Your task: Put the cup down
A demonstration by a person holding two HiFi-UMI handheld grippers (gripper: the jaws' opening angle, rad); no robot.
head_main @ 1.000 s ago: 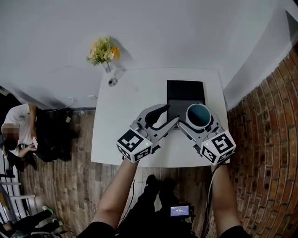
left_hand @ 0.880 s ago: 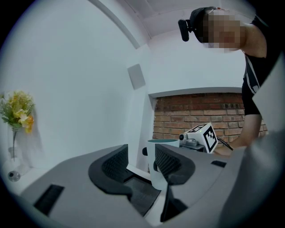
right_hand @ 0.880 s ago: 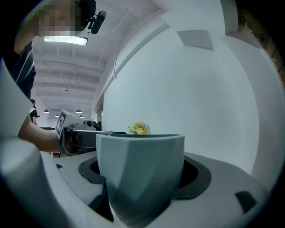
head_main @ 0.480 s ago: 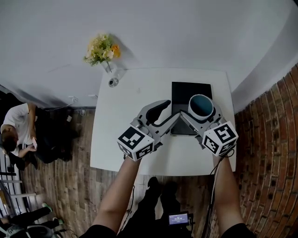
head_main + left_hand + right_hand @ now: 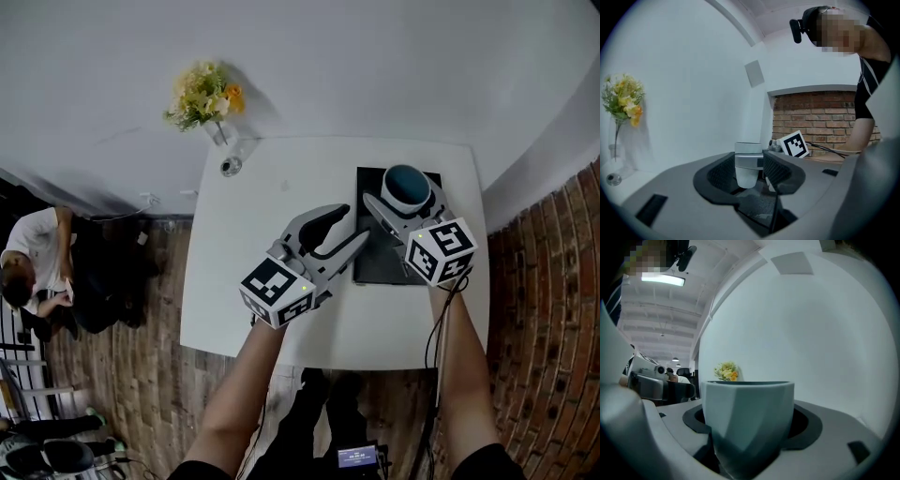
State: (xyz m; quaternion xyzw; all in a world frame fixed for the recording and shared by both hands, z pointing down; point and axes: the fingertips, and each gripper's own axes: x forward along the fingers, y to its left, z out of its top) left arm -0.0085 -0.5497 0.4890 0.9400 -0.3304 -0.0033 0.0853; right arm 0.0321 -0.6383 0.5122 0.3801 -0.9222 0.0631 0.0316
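Note:
A pale blue-grey cup (image 5: 406,185) stands upright between the jaws of my right gripper (image 5: 406,189), which is shut on it over the far end of a black mat (image 5: 380,267). The frames do not show whether the cup's base touches the mat. In the right gripper view the cup (image 5: 747,420) fills the gap between the jaws of the right gripper (image 5: 747,430). My left gripper (image 5: 345,228) hovers open and empty just left of the mat. Through the open jaws of the left gripper (image 5: 750,171) the cup (image 5: 747,164) shows, clamped by the right gripper's fingers.
The white table (image 5: 272,202) ends close to a white wall behind and a brick wall on the right. A glass vase of yellow flowers (image 5: 204,94) stands at its far left corner beside a small round object (image 5: 228,167). A person sits on the floor at left (image 5: 37,267).
Both grippers have moved away from me across the table. The cup has travelled from the near part of the black mat to its far end, still gripped. The left gripper stays open.

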